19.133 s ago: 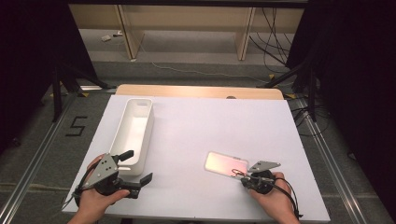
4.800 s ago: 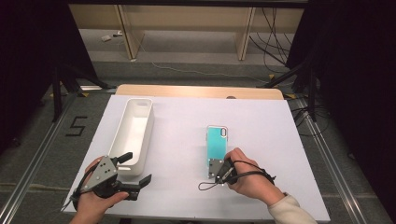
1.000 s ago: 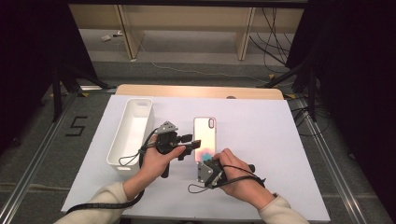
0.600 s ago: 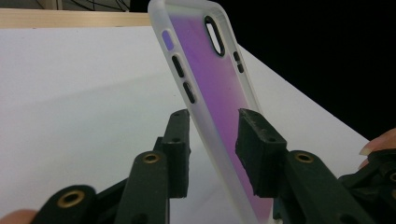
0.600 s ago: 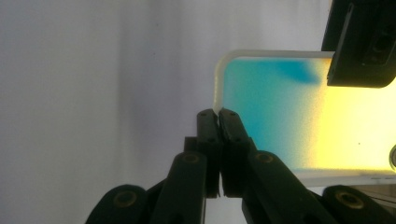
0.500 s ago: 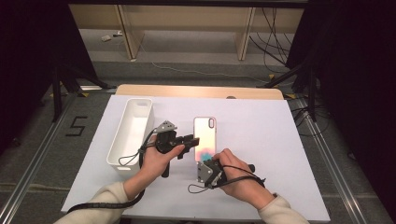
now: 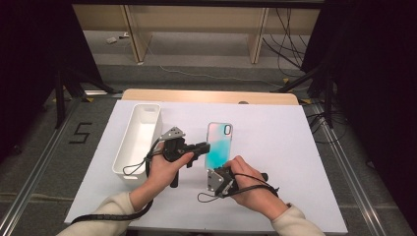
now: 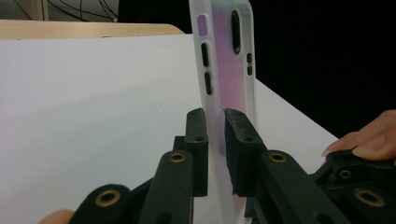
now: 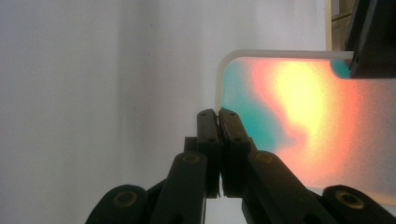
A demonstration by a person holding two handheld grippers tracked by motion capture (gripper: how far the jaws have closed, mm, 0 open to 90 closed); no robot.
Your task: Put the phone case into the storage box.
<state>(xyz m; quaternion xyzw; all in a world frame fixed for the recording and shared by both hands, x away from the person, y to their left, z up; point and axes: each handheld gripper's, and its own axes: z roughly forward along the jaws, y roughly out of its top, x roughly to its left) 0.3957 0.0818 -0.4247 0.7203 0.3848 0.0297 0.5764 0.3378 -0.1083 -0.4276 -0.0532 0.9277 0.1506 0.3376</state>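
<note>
Holding a translucent phone case point(image 7: 219, 145) between both tools, you have it lifted just above the white table point(image 7: 295, 147), to the right of the white bin point(image 7: 140, 137). Your right gripper point(image 7: 220, 171) has its jaws pressed together on the case's near edge, close to a corner; your left gripper point(image 7: 205, 147) straddles the long side wall, its jaws standing to either side of the rim with a slim gap still visible in the left gripper view, so you cannot yet call it a firm pinch.

Expect the case to be very light, thin and flexible, with a smooth shell likely to slip or twist; the stiffer rim is the sensible place to grip, clear of the button slots point(image 8: 206, 55) and camera cutout point(image 7: 227, 129).

No brand or lettering is legible on the case; a "5" point(image 7: 81, 133) is marked on the floor.
</note>
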